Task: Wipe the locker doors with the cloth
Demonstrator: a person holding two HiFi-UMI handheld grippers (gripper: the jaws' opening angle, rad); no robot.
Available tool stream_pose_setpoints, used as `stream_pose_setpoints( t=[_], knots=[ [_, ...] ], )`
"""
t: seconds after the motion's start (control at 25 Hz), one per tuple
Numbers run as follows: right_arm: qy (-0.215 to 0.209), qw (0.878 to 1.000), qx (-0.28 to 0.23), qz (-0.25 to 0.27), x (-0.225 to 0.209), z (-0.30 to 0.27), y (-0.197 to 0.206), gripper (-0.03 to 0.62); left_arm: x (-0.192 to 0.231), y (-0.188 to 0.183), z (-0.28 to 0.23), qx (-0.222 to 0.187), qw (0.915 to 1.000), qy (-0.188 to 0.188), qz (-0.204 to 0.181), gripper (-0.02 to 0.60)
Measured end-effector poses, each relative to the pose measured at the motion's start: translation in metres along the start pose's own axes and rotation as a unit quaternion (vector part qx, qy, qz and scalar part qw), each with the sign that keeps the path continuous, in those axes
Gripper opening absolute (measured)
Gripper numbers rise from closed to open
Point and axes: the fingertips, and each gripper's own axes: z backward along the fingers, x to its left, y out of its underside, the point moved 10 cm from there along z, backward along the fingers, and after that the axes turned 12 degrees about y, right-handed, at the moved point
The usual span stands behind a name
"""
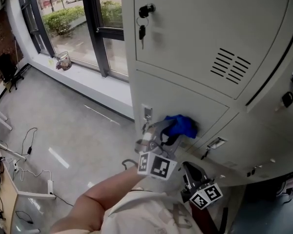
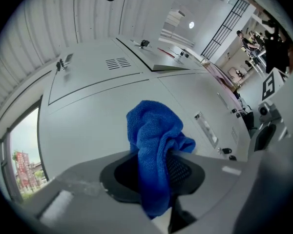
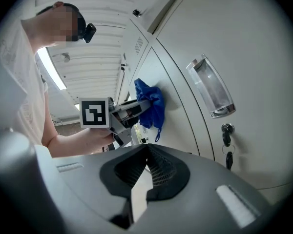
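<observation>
Cloth (image 2: 154, 145) is the blue bunch clamped between the jaws of the left gripper (image 2: 156, 175), which are closed on it. In the left gripper view its long axis runs from 6 to 12 o'clock. One end drops out of sight below the jaws, and the crumpled head rises above them, with a fold drooping toward 3 o'clock.

In the head view the left gripper (image 1: 170, 131) points toward 1 o'clock, and its body covers the near part of the cloth (image 1: 181, 126). Only the rumpled tip shows, lying against the grey locker door (image 1: 185, 94) just under the seam with the door above. Whether it presses flat there cannot be made out from this view. In the right gripper view the cloth (image 3: 150, 104) sits against the door face at 12 o'clock, with a thin tail hanging toward 6 o'clock.

The right gripper (image 3: 147, 152) has its jaws closed tip to tip with nothing between them. In the head view the right gripper (image 1: 191, 173) sits at 5 o'clock, low and well short of the lockers, and its handle is lost against the person's clothing.

A bunch of keys (image 1: 142, 31) hangs from a lock at 12 o'clock, and another key (image 3: 228, 157) hangs at 4 o'clock in the right gripper view.
</observation>
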Motion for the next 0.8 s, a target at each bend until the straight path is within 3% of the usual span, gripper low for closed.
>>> stream_pose_setpoints(
  t=[0.24,0.44,0.8],
  knots=[
    [-0.004,1.0,0.005,0.0,0.004,-0.002,0.001,0.008,0.03,0.015,0.02,0.02,0.9989,-0.042,-0.009,0.118],
    [-0.007,1.0,0.009,0.0,0.007,-0.005,0.001,0.008,0.056,0.027,0.036,0.026,0.9963,-0.081,0.015,0.118],
    [-0.01,1.0,0.015,-0.001,0.01,-0.006,0.003,0.008,0.082,0.037,0.054,-0.004,0.9926,-0.112,0.047,0.12]
  ],
)
